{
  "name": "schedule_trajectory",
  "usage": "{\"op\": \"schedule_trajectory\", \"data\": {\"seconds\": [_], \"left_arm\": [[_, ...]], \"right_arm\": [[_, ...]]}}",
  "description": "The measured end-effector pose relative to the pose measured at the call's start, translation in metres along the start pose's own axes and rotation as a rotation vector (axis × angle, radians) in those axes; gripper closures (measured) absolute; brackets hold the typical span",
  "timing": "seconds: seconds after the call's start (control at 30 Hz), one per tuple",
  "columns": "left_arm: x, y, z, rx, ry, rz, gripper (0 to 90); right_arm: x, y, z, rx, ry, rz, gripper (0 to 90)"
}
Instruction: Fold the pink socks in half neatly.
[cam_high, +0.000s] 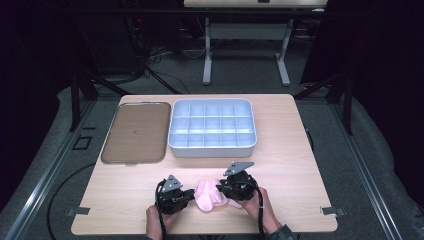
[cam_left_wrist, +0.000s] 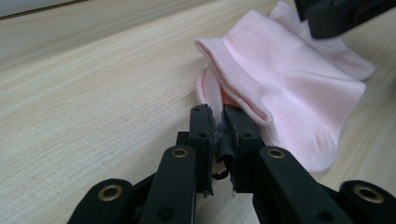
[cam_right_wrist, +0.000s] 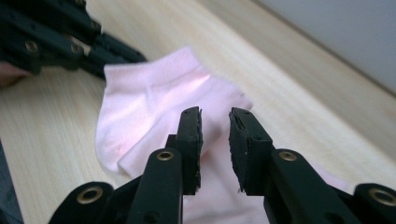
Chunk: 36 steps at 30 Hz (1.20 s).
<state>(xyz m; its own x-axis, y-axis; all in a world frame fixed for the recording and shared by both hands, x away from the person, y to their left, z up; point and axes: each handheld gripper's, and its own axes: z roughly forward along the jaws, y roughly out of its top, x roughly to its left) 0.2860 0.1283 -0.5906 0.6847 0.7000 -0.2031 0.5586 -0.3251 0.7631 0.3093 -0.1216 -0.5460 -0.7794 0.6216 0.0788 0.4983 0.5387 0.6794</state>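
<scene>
A pink sock (cam_high: 209, 197) lies flat on the wooden table (cam_high: 292, 165) near its front edge, between my two grippers. In the left gripper view my left gripper (cam_left_wrist: 217, 112) has its jaws nearly together, pinching the edge of the sock's cuff (cam_left_wrist: 285, 79). That gripper (cam_high: 191, 193) sits at the sock's left side in the high view. My right gripper (cam_right_wrist: 215, 114) hovers over the sock (cam_right_wrist: 149, 102) with a clear gap between its jaws, and the pads do not press the fabric. It comes in from the sock's right (cam_high: 221, 189).
A grey box (cam_high: 212, 150) divided into several compartments stands at the middle back of the table. A flat brown tray (cam_high: 132, 132) lies to its left. Bare wood stretches to the right of the box and along the front corners.
</scene>
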Motion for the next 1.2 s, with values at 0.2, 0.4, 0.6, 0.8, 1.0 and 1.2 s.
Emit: {"op": "schedule_trajectory", "data": {"seconds": [0.2,0.4,0.6,0.8,1.0,1.2], "left_arm": [[0.000,0.000,0.000,0.002,0.000,-0.001,81.9],[0.001,0.000,-0.001,-0.002,0.006,-0.002,78.1],[0.006,0.002,-0.015,-0.040,0.019,-0.035,75.1],[-0.003,0.019,-0.036,-0.098,0.002,-0.012,77.8],[-0.024,0.035,-0.011,0.011,-0.035,0.084,77.7],[-0.020,0.024,0.007,0.098,0.007,0.101,81.1]], "right_arm": [[0.009,-0.007,0.025,0.062,-0.018,-0.039,74.7],[0.004,-0.010,0.026,0.041,0.011,-0.005,75.9],[0.005,-0.010,0.026,0.038,-0.001,-0.007,76.9],[0.003,-0.012,0.026,0.026,0.014,0.013,77.8],[0.000,-0.014,0.026,0.012,0.029,0.019,80.0],[-0.004,-0.015,0.026,0.001,0.048,0.019,81.2]]}}
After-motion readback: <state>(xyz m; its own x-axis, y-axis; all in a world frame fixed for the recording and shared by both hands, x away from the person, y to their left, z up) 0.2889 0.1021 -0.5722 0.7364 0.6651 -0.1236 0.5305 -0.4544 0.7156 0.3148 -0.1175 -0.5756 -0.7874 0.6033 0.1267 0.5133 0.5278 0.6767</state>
